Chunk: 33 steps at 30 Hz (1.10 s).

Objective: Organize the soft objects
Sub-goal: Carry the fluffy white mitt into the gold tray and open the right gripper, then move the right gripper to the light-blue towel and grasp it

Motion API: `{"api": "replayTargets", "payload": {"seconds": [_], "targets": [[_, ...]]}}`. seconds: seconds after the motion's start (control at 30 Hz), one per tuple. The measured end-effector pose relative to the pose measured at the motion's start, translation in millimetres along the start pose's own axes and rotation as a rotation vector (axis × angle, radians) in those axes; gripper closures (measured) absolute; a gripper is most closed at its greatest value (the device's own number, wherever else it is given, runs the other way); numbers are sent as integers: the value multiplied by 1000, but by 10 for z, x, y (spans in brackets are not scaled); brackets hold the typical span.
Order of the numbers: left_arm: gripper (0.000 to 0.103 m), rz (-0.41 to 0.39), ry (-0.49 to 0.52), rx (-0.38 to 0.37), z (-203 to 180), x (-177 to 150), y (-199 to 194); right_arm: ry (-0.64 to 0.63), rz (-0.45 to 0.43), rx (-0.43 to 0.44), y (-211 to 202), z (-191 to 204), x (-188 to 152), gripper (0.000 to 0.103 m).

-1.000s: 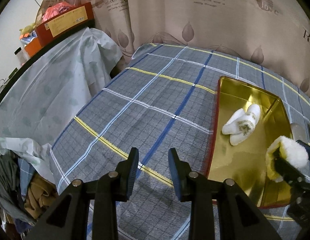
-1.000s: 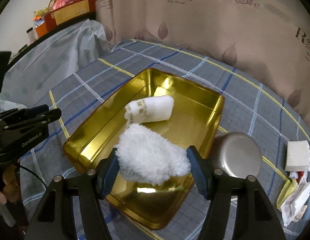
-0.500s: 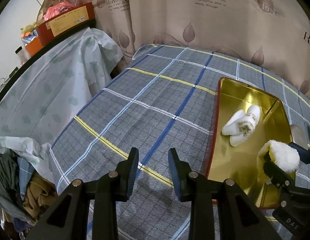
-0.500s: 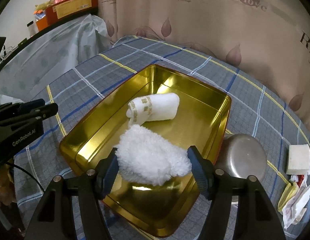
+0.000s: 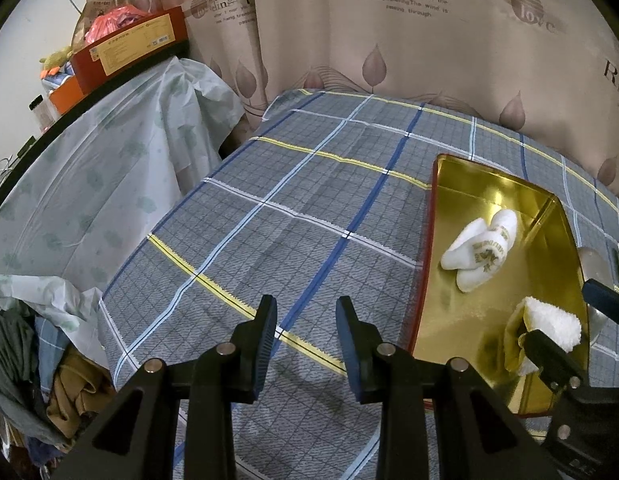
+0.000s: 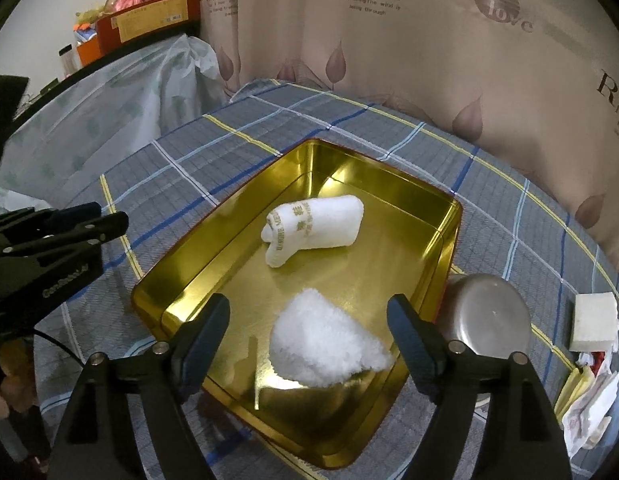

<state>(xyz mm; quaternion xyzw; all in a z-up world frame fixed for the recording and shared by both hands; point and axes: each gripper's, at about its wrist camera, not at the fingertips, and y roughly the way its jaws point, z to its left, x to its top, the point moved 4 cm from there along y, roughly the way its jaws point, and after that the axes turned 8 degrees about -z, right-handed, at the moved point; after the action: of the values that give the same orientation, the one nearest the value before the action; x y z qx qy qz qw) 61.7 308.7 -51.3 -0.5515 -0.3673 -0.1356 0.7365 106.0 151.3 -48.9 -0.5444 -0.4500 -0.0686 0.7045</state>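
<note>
Opened wider than a second ago, the right gripper (image 6: 309, 330) has just been letting go: its jaws now stand clear on both sides of the fluffy white cloth (image 6: 327, 346), which earlier was pinched between them and now lies on the floor of the gold tray (image 6: 373, 168), near the front wall. Beyond it in the same tray lies the rolled white towel (image 6: 313, 228) with gold lettering, unmoved. The left gripper (image 5: 305, 340) hovers over the plaid tablecloth (image 5: 309, 208) beside the tray, its jaws narrow and empty, just as before. Two soft things appear stowed, so the task looks well along; what may remain is the white block (image 6: 593, 320) on the cloth past the round metal lid (image 6: 489, 308), though whether it is soft I cannot tell. Only the right wrist view shows that block, the lid and the crumpled papers (image 6: 589, 396); the left wrist view alone shows the heap of clothes (image 5: 33, 364) beside the table's edge.
</note>
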Motion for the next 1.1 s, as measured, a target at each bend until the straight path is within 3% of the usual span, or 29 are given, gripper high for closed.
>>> {"api": "replayTargets", "payload": {"seconds": [0.37, 0.6, 0.8, 1.1], "targets": [[72, -3, 17, 4, -33, 5, -11, 33, -34, 7, -309, -133, -50, 24], [72, -5, 32, 2, -77, -3, -21, 81, -68, -33, -658, -473, -109, 24], [72, -7, 40, -1, -115, -16, -36, 137, -101, -113, -1029, -933, -207, 21], [72, -12, 51, -13, -164, -19, -61, 280, -135, -305, -1700, -1944, -533, 19]]}}
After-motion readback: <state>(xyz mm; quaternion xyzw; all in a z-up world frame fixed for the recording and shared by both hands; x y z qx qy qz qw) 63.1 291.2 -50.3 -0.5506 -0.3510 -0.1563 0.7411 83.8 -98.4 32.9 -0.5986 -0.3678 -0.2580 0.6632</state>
